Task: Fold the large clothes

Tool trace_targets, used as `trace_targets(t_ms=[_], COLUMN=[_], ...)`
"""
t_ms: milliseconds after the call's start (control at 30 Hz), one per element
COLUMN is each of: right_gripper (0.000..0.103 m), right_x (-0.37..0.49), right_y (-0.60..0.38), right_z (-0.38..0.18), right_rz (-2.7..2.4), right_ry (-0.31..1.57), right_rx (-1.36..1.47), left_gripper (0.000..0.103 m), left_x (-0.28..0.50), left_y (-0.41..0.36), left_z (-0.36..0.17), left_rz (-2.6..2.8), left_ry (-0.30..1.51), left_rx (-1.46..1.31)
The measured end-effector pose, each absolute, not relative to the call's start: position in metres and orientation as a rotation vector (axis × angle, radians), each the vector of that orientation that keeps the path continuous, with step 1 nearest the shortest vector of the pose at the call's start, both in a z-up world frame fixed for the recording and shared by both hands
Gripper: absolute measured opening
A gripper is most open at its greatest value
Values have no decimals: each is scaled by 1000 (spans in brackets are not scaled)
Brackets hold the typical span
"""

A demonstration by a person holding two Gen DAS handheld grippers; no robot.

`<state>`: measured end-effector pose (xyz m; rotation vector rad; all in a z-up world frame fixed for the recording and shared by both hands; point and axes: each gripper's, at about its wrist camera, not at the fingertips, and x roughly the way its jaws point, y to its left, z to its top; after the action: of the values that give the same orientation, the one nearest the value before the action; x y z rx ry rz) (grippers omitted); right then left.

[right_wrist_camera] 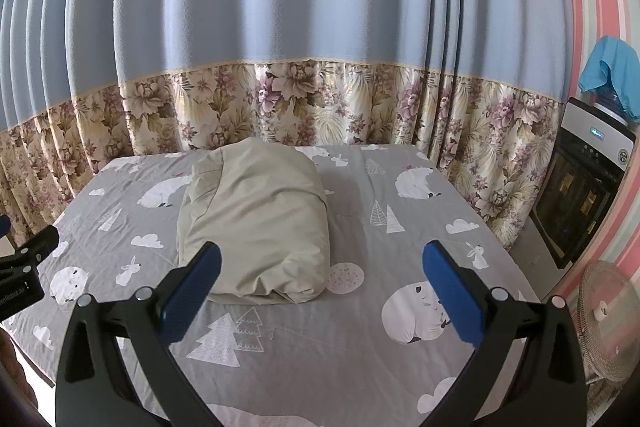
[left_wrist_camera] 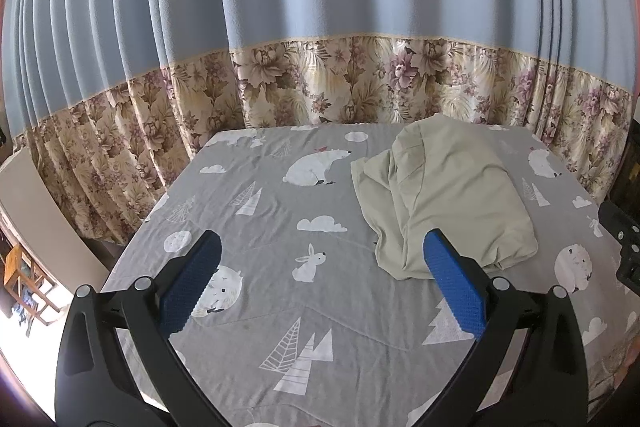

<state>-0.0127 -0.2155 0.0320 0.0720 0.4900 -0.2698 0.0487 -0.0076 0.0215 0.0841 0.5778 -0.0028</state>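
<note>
Left wrist view: the left gripper [left_wrist_camera: 322, 259] hangs over the bed [left_wrist_camera: 280, 307], jaws spread wide, gripping nothing; the folded beige garment [left_wrist_camera: 452, 195] lies on the bed beyond its right finger.

Right wrist view: the right gripper [right_wrist_camera: 322, 261] likewise gapes empty, the garment [right_wrist_camera: 256, 219] just beyond its left finger.

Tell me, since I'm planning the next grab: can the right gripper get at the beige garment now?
Probably yes. The right gripper is open and empty, the garment lies just ahead by its left finger, and nothing on the bedsheet stands between them.
</note>
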Motion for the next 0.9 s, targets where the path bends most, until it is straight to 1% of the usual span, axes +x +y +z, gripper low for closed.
trace_targets(t_ms=[633,767,900], right_gripper=[101,101,101], right_x=[-10,-10,-9], right_y=[-219,-220,-219], right_z=[32,31,32], right_rz=[-263,-263,-264], right_ry=[493,495,495], right_rx=[69,67,65], left_gripper=[100,100,100], left_x=[50,48,42], left_y=[-7,-9,-12], left_z=[20,12,13], left_rz=[-2,5,12], left_ry=[581,583,557], left_rx=[85,94,119])
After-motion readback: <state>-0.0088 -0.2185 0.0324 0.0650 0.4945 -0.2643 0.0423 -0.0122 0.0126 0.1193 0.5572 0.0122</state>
